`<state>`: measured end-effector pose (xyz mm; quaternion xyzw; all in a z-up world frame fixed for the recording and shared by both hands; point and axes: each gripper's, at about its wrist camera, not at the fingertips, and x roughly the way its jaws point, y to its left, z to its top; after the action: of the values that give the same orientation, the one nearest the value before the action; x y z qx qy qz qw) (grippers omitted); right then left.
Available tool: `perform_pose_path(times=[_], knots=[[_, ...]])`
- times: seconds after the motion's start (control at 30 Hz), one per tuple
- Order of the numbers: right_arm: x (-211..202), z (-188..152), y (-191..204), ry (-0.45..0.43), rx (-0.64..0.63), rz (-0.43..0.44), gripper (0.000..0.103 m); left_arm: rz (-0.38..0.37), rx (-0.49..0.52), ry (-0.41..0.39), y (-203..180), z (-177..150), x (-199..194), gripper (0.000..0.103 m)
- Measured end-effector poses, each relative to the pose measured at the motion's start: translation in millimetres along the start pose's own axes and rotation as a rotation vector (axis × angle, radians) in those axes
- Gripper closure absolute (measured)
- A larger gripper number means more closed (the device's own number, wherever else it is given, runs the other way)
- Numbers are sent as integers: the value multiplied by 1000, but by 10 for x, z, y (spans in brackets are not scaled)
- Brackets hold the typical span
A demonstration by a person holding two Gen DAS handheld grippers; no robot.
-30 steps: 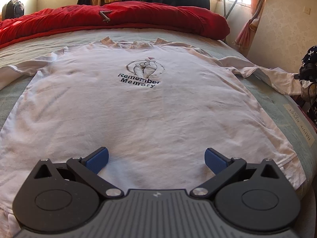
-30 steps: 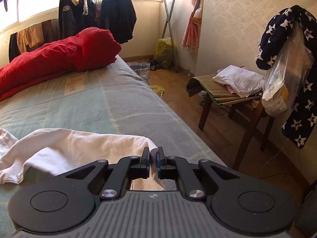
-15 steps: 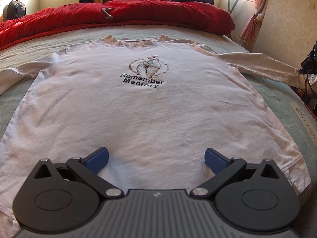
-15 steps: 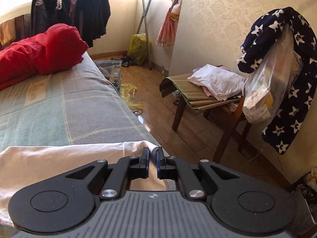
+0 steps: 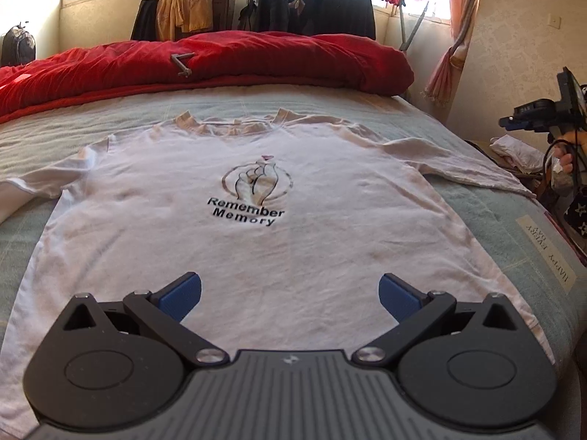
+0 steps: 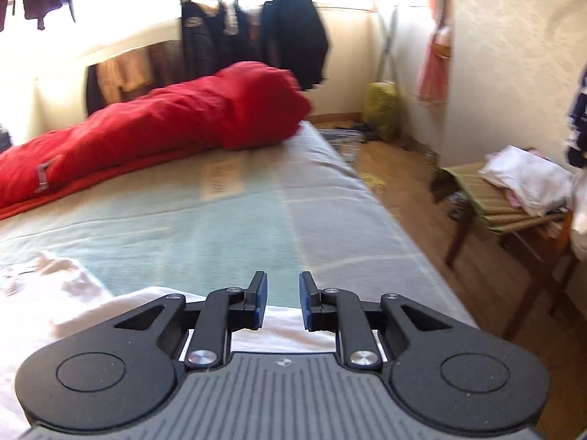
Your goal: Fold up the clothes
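Left wrist view: left hand-held gripper [image 5: 290,297] hovers wide open, empty, above the flattened white T-shirt [image 5: 256,249] (ready for folding); right hand-held gripper [image 6: 282,300] opening, nothing between its jaws.

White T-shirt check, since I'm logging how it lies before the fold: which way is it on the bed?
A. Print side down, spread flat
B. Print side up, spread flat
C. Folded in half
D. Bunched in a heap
B: in the left wrist view the white T-shirt lies spread flat on the bed, with its Remember Memory print facing up.
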<state>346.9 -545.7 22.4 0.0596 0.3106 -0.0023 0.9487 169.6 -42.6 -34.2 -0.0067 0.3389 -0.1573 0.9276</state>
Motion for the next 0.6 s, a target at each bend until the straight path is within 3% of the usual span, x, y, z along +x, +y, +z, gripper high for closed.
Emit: perform_pose_path(times=[0.13, 0.27, 0.4, 0.6], knots=[[305, 156, 768, 22, -141, 192, 82, -43, 32, -16, -40, 94, 58, 1], [777, 210, 1472, 78, -278, 282, 82, -58, 28, -3, 3, 53, 176, 1], [1291, 127, 1964, 163, -384, 296, 82, -43, 43, 10, 62, -11, 274, 1], [1719, -37, 2020, 257, -460, 291, 82, -46, 36, 15, 185, -64, 345, 1]])
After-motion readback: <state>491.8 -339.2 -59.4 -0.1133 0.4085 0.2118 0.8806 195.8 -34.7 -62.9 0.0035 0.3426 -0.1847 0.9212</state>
